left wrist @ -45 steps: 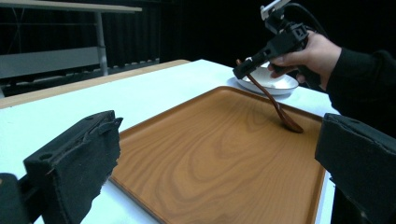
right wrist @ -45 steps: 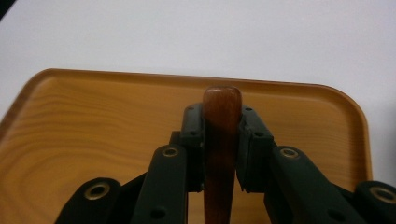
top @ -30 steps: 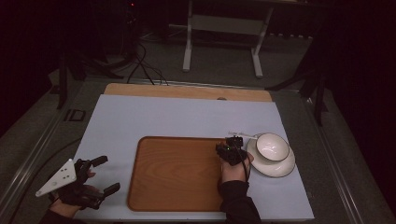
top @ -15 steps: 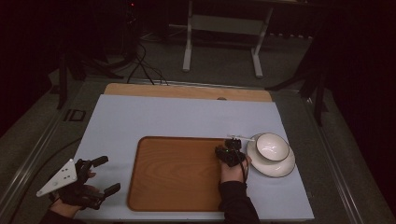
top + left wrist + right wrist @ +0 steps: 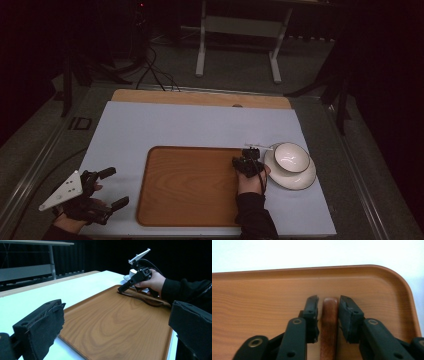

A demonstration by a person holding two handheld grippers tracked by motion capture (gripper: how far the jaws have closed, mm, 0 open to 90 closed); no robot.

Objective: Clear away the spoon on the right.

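Observation:
A brown wooden tray (image 5: 190, 185) lies in the middle of the light table. On its right part a dark wooden spoon handle (image 5: 329, 315) lies flat. My right gripper (image 5: 329, 300) has one jaw at each side of that handle, closed in on it. In the high view the right gripper (image 5: 246, 162) is at the tray's right edge, next to a white bowl (image 5: 291, 156) on a white plate (image 5: 300, 180). My left gripper (image 5: 112, 187) is open and holds nothing, just off the tray's left edge near the table's front corner.
The left gripper view looks across the tray (image 5: 112, 322) to the right hand and its gripper (image 5: 122, 288), with the spoon (image 5: 142, 298) lying under them. A strip of bare wood (image 5: 200, 97) runs along the table's far edge. A metal frame (image 5: 237, 30) stands on the floor beyond.
The right gripper has drawn back a little from the bowl toward the person and lower over the tray. The left gripper has stayed where it was.

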